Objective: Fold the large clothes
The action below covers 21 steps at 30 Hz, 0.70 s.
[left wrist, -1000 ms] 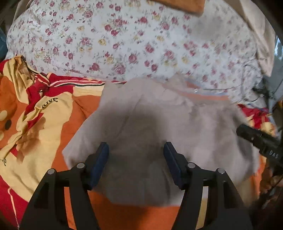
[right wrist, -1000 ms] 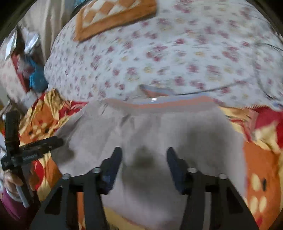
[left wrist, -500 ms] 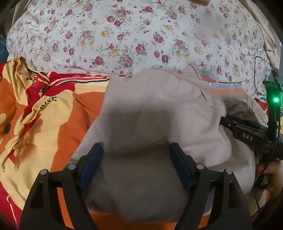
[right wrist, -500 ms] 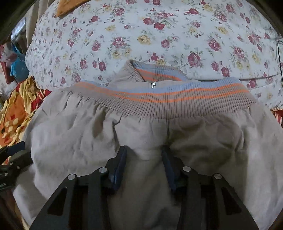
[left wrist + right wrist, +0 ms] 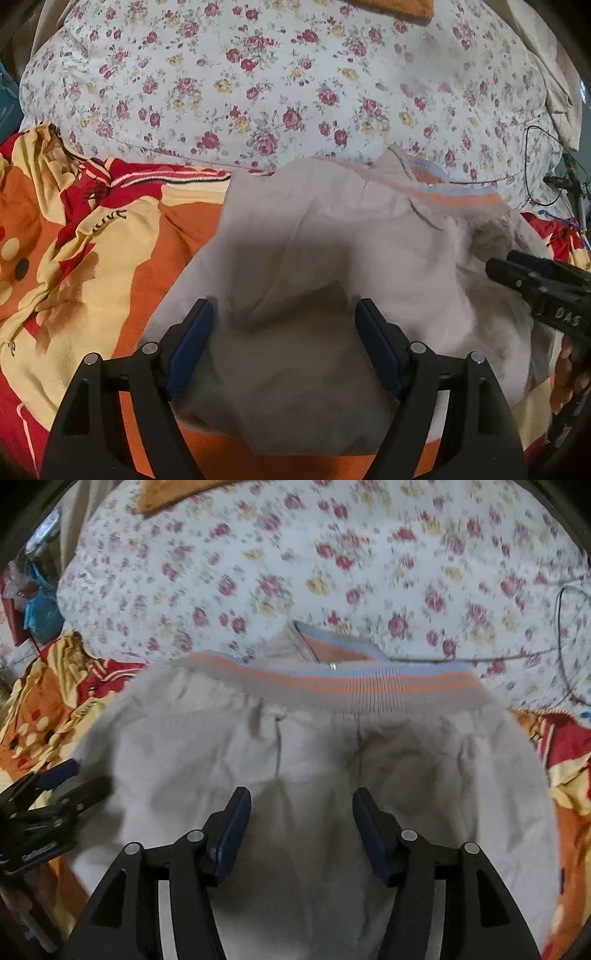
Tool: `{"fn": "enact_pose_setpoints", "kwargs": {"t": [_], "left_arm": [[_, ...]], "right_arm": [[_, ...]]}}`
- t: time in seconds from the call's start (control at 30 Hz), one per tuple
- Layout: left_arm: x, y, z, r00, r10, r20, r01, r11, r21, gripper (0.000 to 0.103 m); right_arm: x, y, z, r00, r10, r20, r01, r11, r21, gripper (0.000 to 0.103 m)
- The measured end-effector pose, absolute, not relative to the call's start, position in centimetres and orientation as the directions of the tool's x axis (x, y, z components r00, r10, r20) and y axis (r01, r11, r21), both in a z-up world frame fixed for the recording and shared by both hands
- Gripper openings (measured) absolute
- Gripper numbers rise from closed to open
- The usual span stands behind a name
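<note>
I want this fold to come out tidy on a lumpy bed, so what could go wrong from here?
1. The beige jacket lies on a rumpled orange blanket; a closing gripper might pinch blanket along with cloth.
2. Its striped ribbed hem rests against the floral quilt, and one flap sticks up behind, so the fold may end uneven.
3. The right gripper is opening with nothing clamped and the left gripper is open, so the loose cloth may slump.
</note>
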<state>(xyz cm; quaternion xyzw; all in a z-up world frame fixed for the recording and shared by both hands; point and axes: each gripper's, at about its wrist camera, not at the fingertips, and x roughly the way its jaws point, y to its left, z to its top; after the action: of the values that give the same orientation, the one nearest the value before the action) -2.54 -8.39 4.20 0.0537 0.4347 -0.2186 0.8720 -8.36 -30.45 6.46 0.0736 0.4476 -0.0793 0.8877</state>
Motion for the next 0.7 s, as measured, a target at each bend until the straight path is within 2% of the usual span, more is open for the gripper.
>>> {"fn": "enact_pose_setpoints", "kwargs": {"t": [0.2, 0.3, 0.43, 0.5, 0.6, 0.7], "left_arm": [[-2.5, -8.5, 4.5, 0.537, -0.334, -0.775, 0.423, 0.901, -0.095, 0.079], [-2.1, -8.6, 4.2, 0.542, -0.313, -0.78, 0.416, 0.906, -0.075, 0.079], [-1.4, -8.6, 3.6, 0.521, -0.319, -0.792, 0.41, 0.907, -0.096, 0.079], [-1.2, -8.8, 3.4, 0.514, -0.323, -0.795, 0.413, 0.905, -0.1, 0.079], [-1.1, -9.0, 3.3, 0.511, -0.315, -0.8, 0.418, 0.904, -0.089, 0.08], [-1.2, -8.9, 3.3, 0.513, -0.314, -0.799, 0.414, 0.906, -0.09, 0.08]], "right_arm": [[-6.8, -30.9, 7.5, 0.621, -0.064, -0.781, 0.239, 0.965, 0.111, 0.06], [-3.6, -31.0, 5.6, 0.567, -0.118, -0.815, 0.272, 0.961, 0.05, 0.059], [-0.2, -32.6, 1.3, 0.502, -0.129, -0.855, 0.313, 0.949, 0.041, 0.057], [0.3, -32.8, 0.5, 0.522, -0.139, -0.842, 0.316, 0.948, 0.04, 0.058], [0.3, -32.4, 1.1, 0.513, -0.152, -0.845, 0.301, 0.954, 0.011, 0.057], [-1.8, -32.5, 3.1, 0.533, -0.104, -0.84, 0.288, 0.955, 0.065, 0.057]]}}
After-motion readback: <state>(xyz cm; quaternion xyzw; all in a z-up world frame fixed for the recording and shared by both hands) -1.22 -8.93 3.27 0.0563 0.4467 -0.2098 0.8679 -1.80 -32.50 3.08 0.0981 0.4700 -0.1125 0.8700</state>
